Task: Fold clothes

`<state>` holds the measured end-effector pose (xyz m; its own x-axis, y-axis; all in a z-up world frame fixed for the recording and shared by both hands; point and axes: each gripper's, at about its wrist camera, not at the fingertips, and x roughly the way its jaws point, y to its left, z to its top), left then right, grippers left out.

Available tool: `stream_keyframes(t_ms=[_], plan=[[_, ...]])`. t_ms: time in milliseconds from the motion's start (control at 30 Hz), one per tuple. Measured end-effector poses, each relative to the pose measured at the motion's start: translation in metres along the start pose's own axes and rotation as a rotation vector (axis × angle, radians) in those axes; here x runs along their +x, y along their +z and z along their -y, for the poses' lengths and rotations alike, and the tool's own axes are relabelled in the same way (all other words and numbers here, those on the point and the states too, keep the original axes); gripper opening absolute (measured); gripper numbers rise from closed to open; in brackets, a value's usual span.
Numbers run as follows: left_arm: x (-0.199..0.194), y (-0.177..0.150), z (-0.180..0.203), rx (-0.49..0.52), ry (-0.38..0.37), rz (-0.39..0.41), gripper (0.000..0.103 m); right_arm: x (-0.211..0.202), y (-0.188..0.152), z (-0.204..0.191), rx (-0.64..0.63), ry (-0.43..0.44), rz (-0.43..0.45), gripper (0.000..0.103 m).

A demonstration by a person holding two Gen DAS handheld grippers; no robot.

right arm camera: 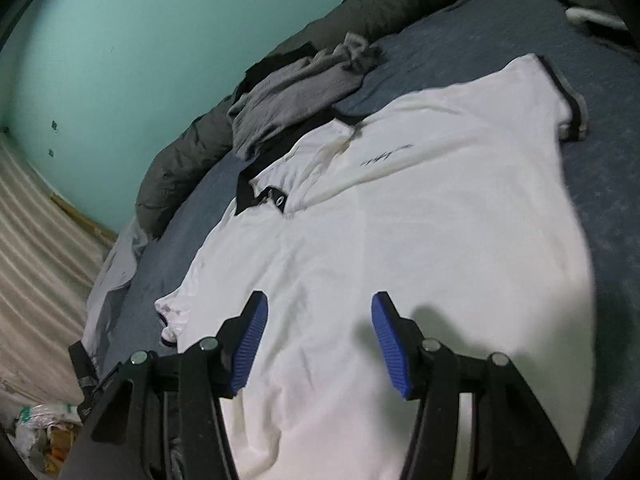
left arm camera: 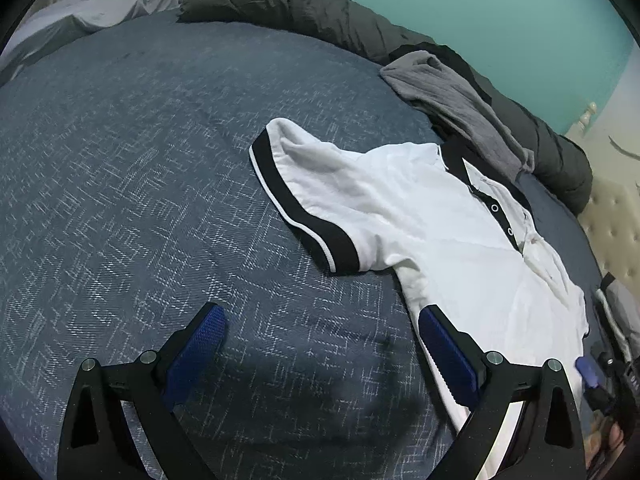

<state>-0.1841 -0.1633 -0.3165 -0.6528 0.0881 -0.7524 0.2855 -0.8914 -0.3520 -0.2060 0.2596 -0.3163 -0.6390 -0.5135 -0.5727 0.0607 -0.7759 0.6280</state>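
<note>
The white polo (left arm camera: 432, 216) lies face up and spread out on the bed (left arm camera: 140, 160), filling the centre and right of the left wrist view and most of the right wrist view. Its black collar (right arm camera: 256, 188) and both black-trimmed sleeves are laid out to the sides, so no fold looks started; judging from this, the task is at its beginning, with sleeves, sides and hem all left to fold

The left gripper (left arm camera: 322, 354) is wide open and holds nothing; its right finger sits over the shirt's side edge at the lower right of its view, the other over bare bed. The right gripper (right arm camera: 318, 344) is also open and empty, poised over the shirt's lower body at the bottom centre of its view

A crumpled grey garment (right arm camera: 292, 92) lies at the upper middle beside the collar, seemingly still unfolded
</note>
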Motion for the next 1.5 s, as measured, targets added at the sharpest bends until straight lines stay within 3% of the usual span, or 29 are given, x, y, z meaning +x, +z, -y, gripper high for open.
stream_keyframes(t_ms=[167,733,1033,1133,1200,1267,1333,1433,1500], plan=[[0.005,0.009,0.006,0.022,0.001,0.012,0.1,0.003,0.007,0.002,-0.002,0.025,0.012,0.055],[0.017,0.028,-0.003,-0.041,-0.038,-0.003,0.095,0.014,0.011,0.006,0.046,0.068,0.02,0.055],[0.032,0.04,0.0,-0.021,-0.037,-0.076,0.063,0.014,0.013,0.005,0.06,0.086,0.026,0.055],[0.038,0.041,0.003,-0.015,-0.039,-0.099,0.057,0.013,0.014,0.005,0.068,0.09,0.03,0.055],[0.041,0.041,0.002,-0.026,-0.045,-0.11,0.044,0.012,0.016,0.005,0.071,0.093,0.034,0.055],[0.042,0.04,0.002,-0.024,-0.066,-0.127,0.024,0.011,0.016,0.005,0.075,0.097,0.036,0.055],[0.039,0.039,0.006,0.002,-0.065,-0.132,0.022,0.011,0.017,0.006,0.081,0.101,0.037,0.055],[0.025,0.041,0.009,0.028,-0.065,-0.119,0.008,0.011,0.017,0.007,0.086,0.103,0.036,0.055],[0.011,0.044,0.01,0.053,-0.056,-0.1,0.008,0.009,0.018,0.006,0.085,0.106,0.038,0.055]])
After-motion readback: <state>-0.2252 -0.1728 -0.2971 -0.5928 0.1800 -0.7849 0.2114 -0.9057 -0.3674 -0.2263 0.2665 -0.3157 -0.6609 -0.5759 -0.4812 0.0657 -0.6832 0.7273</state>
